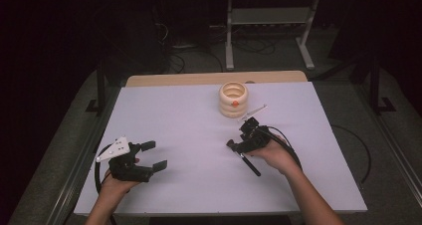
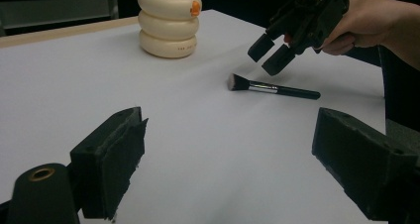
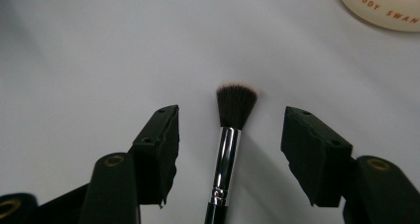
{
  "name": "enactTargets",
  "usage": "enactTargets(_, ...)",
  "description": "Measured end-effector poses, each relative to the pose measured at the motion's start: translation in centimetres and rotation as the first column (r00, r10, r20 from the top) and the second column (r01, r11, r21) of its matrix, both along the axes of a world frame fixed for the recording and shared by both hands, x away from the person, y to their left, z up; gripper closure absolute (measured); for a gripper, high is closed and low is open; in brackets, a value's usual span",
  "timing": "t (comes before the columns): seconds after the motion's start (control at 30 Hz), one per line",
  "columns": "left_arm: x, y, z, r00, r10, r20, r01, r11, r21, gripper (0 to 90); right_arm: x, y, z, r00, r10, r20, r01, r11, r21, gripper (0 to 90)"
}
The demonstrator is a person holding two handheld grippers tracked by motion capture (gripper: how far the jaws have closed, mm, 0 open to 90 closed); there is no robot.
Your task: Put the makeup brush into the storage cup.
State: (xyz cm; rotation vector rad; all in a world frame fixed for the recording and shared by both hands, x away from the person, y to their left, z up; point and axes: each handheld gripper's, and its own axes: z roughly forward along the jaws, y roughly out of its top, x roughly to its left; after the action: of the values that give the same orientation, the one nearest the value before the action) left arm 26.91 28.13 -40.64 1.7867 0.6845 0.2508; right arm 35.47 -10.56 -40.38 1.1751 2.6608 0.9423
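A makeup brush (image 3: 229,135) lies flat on the white table (image 1: 189,150), its dark bristle head fanned out at one end, a shiny metal ferrule behind it and a black handle trailing toward the person's side. The right gripper (image 3: 230,152) hangs just above it with one black jaw on each side of the ferrule; the jaws stand partly spread and neither pad touches the brush, which rests on the table between them. In the left gripper view the right gripper (image 2: 270,53) sits above and a little behind the bristle end, held in a hand that comes in from the edge. The left gripper (image 1: 152,155) rests near the person's left corner of the table, well apart from the brush, with its jaws spread wide and nothing between them (a grey three-cornered plate sits on top). Toward the far side stands a cream ringed holder (image 1: 233,99), three stacked bulges with an orange spot on its side and lettering near its base; its inside cannot be made out. Just beside it lies a slim pale stick (image 1: 253,113). Past the wooden far edge, the dim room shows a grey metal frame (image 1: 268,21) and loose cables on the floor.
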Motion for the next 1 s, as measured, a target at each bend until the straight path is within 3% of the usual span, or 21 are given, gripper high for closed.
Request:
enactTargets(0.23,0.0,0.0,0.0,1.0,0.0,-0.001,0.0,1.0,0.001,12.5,0.2,0.1,-0.3,0.9995,-0.002,-0.031,0.002,0.9998,-0.02,44.0)
enactTargets(0.27,0.0,-0.1,0.0,1.0,0.0,-0.002,0.0,1.0,-0.001,12.5,0.3,0.3,-0.3,0.9987,-0.005,-0.051,0.003,0.999,-0.044,46.9)
enactTargets(0.43,0.0,-0.1,0.0,1.0,-0.002,-0.003,0.002,1.0,-0.003,12.5,0.5,0.6,-0.3,0.9959,-0.005,-0.09,0.0,0.9986,-0.053,49.8)
enactTargets(1.0,0.0,-0.1,0.0,1.0,-0.001,-0.003,0.001,1.0,-0.001,12.5,0.9,1.3,-1.0,0.9922,0.01,-0.124,-0.022,0.995,-0.097,60.5)
